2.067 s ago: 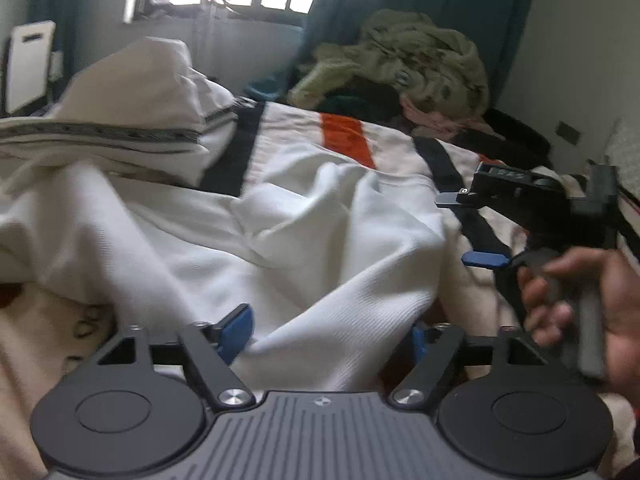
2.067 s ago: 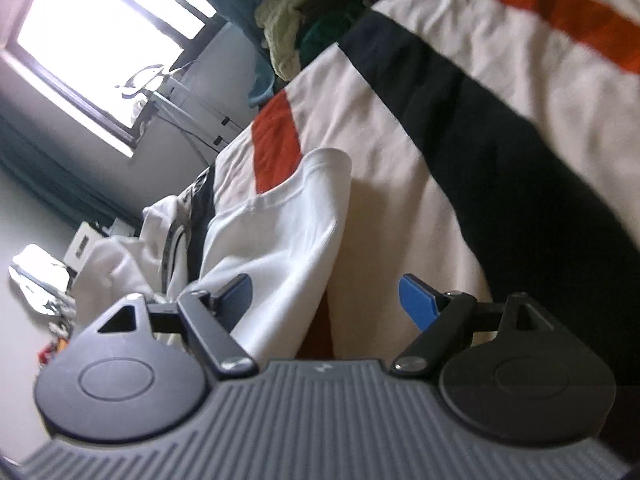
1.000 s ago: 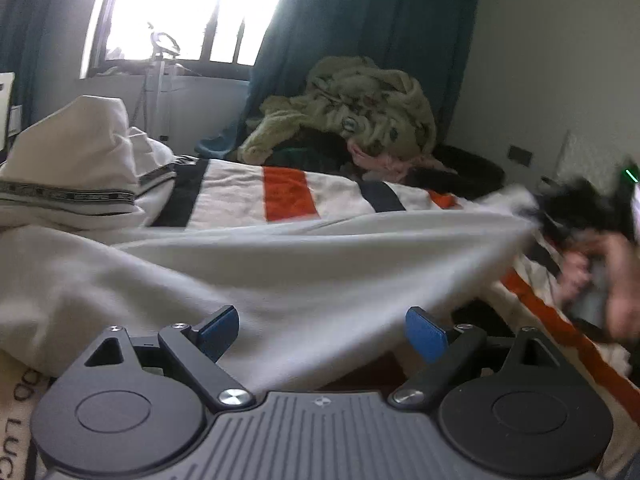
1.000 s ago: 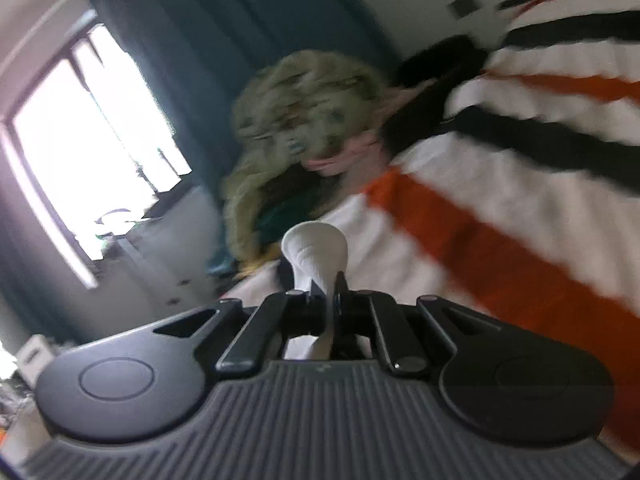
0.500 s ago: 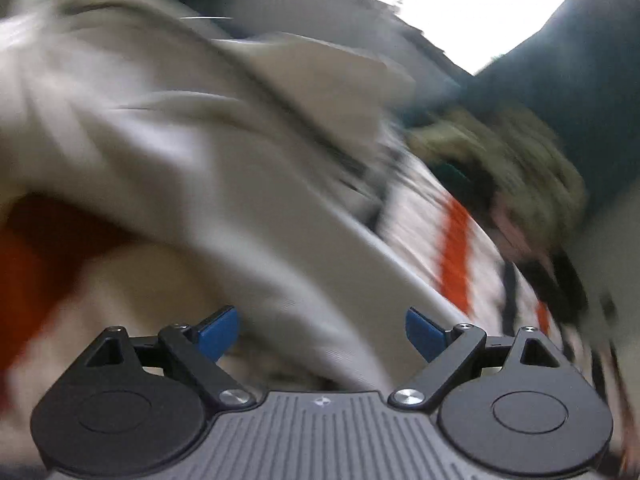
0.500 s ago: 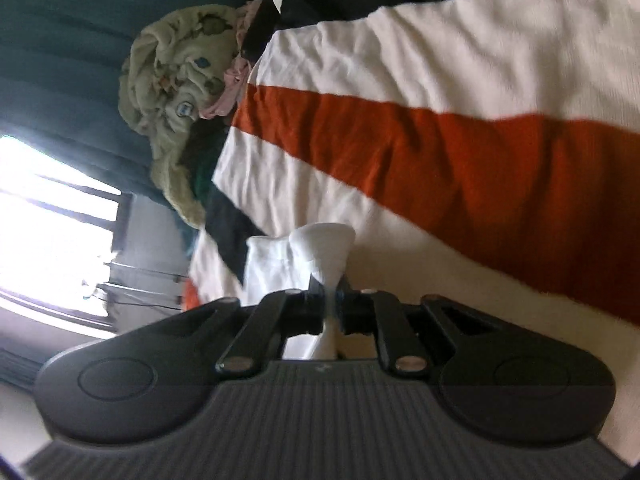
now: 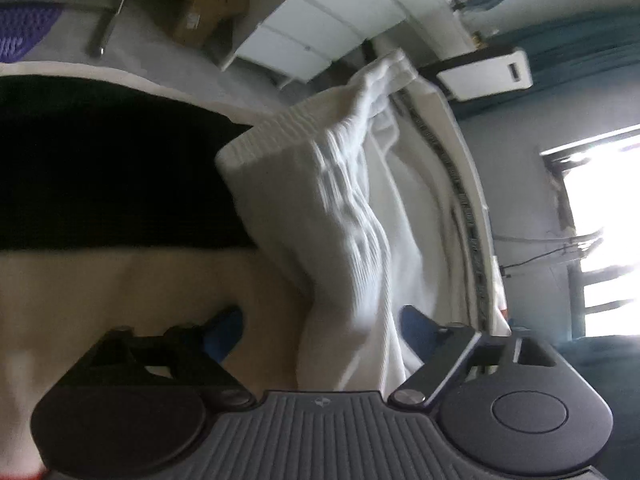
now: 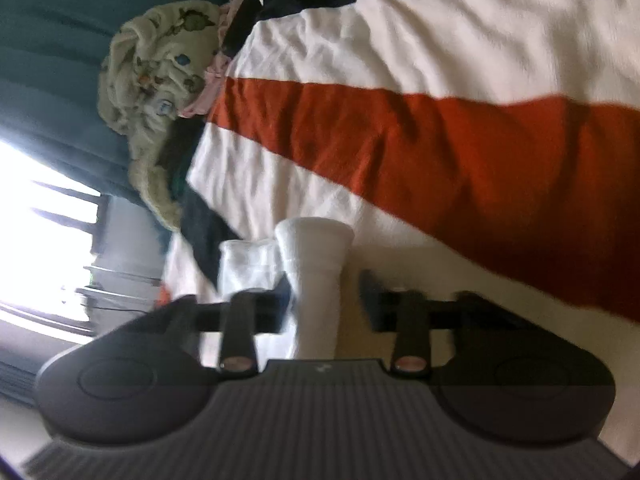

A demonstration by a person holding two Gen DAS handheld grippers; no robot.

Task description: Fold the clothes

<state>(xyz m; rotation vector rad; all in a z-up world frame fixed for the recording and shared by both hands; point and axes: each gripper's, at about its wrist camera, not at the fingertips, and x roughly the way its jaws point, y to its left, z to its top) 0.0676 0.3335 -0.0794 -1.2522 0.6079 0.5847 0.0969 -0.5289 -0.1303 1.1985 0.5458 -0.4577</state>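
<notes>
The left gripper [image 7: 320, 326] has its blue-tipped fingers [image 7: 224, 330] set wide, with a band of the white ribbed garment [image 7: 340, 208] running up between them from the lower centre of the frame toward the upper middle. The cloth passes through the gap without being pinched. The garment lies on the striped blanket [image 7: 120, 288], whose cream and black bands fill the left half of this view.

In the right wrist view, the right gripper [image 8: 326, 294] shows its fingers parted, a narrow white cuff or sleeve end of the garment [image 8: 316, 256] standing between them at centre frame. The cloth touches the left finger but stands apart from the right one; motion blur leaves the degree of contact uncertain. The orange stripe of the blanket crosses the upper right.

Risk assessment: neither tool secures the fabric, so it may slump and lose any fold line. A closing grasp could also catch the blanket beneath, dragging both together. Blur suggests quick motion, raising the chance of a missed pinch.
</notes>
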